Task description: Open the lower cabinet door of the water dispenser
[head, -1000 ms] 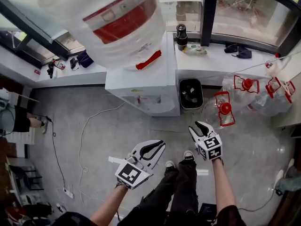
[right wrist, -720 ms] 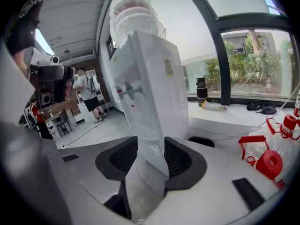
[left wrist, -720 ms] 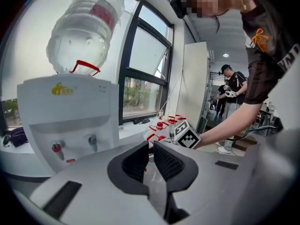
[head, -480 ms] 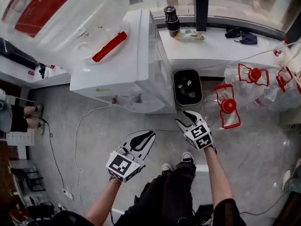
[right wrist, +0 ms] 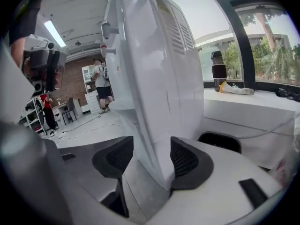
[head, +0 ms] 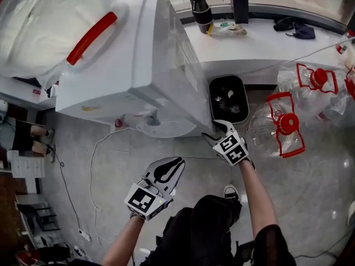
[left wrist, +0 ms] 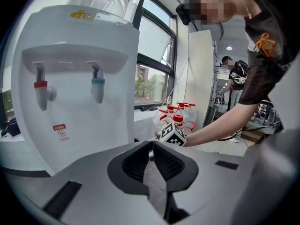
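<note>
the right gripper [head: 215,132] sits low at the water dispenser's [head: 138,65] corner where the front meets the vented side; its jaws have just been opening and stand wide, that corner edge between them, unclamped. the left gripper [head: 178,163] hangs before the dispenser's front, well apart from it, jaws together on nothing.

We held our right gripper [right wrist: 151,156] at the white water dispenser [right wrist: 154,78]; its jaws had just been opening and stood wide apart, the dispenser's corner between them, a black bin [right wrist: 220,142] beyond.
</note>
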{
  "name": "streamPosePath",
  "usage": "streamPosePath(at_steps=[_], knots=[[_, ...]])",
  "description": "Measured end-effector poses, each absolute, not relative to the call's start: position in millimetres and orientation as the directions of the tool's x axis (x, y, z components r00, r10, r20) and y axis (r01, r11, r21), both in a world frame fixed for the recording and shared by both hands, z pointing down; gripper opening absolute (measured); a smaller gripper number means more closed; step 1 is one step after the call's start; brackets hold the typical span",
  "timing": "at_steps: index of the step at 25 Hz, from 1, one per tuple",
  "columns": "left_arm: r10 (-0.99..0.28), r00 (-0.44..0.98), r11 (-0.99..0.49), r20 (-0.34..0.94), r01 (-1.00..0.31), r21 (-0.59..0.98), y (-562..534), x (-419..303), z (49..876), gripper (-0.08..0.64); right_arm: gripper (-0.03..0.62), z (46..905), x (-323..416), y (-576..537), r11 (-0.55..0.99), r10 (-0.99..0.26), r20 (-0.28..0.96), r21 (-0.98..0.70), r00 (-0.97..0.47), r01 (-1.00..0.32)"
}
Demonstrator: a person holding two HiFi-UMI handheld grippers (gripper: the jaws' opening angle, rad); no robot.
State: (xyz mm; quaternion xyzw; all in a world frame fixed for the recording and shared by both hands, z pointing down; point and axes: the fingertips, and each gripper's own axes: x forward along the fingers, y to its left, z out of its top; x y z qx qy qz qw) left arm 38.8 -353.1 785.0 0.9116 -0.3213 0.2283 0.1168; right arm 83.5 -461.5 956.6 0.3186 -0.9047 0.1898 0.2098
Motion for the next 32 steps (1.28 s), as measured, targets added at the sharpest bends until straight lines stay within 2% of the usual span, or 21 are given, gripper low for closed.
streamPosePath(at_steps=[13, 20, 32], knots=[[-0.555, 0.667, -0.734, 0.496, -0.674, 0.084, -350, 13, 815, 0.029, 0.241, 985, 63, -481, 0.759, -0.498, 0.537, -0.110, -0.681, -0.641], [-0.563, 0.671, -0.729, 0.482, -0.678, 0.093, -346, 11, 810, 0.030, 0.233, 984, 61, -473, 0.718, -0.517, 0.553, -0.135, -0.653, -0.683], [-0.555, 0.648, -0.718, 0.522, -0.690, 0.093, -311, 8, 784, 0.029, 0.189, 984, 45, -369, 0.810, -0.343, 0.613, -0.192, -0.712, -0.555]])
